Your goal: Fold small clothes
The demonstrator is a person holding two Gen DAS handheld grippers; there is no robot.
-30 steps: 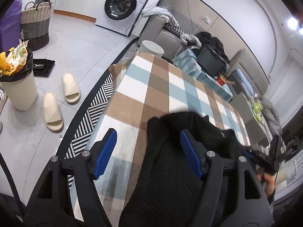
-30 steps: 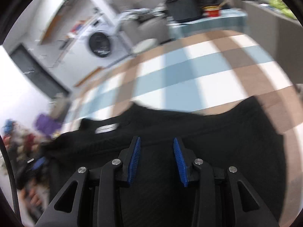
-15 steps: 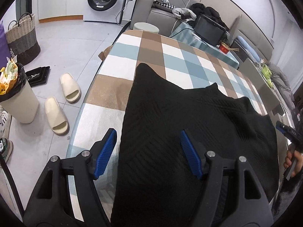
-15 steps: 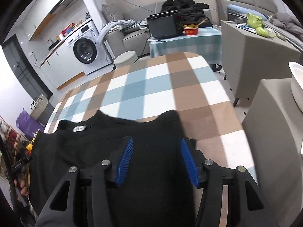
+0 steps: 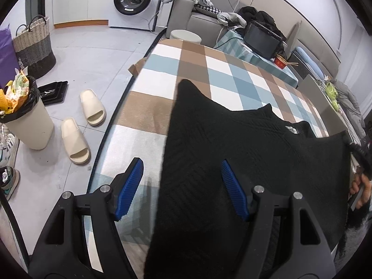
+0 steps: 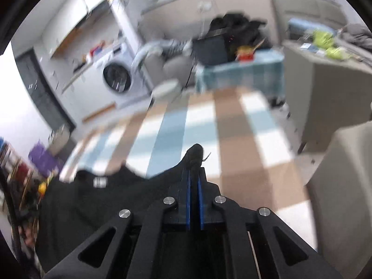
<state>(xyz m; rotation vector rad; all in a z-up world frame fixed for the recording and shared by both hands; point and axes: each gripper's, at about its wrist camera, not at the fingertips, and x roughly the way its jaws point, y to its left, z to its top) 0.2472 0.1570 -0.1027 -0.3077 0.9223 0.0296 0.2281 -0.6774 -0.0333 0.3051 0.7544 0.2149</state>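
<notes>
Pinching a bunched tip of the black knit sweater [image 6: 111, 211], my right claw [image 6: 194, 174] has its blue pads [image 6: 187, 200] pressed nearly together at the centre of its frame, with a dark nub of fabric sticking out past the fingertips. From that nub the cloth slopes away toward the lower left of the frame, where a small white neck label [image 6: 100, 182] shows. This view is blurred, so finer detail of the weave is lost.

My left claw [image 5: 181, 187] stands wide apart at the bottom of its frame, gripping nothing. Its left pad [image 5: 129, 188] hangs over bare checked tablecloth [image 5: 148, 107], its right pad [image 5: 233, 189] over the sweater, whose left edge runs up between the two.

In the left view the sweater lies spread on the brown, blue and white check, filling the lower middle and right of the frame. One corner points toward the upper centre, and the white label [image 5: 291, 129] sits at right of centre. A hand [image 5: 359, 189] shows at the right edge.
</notes>
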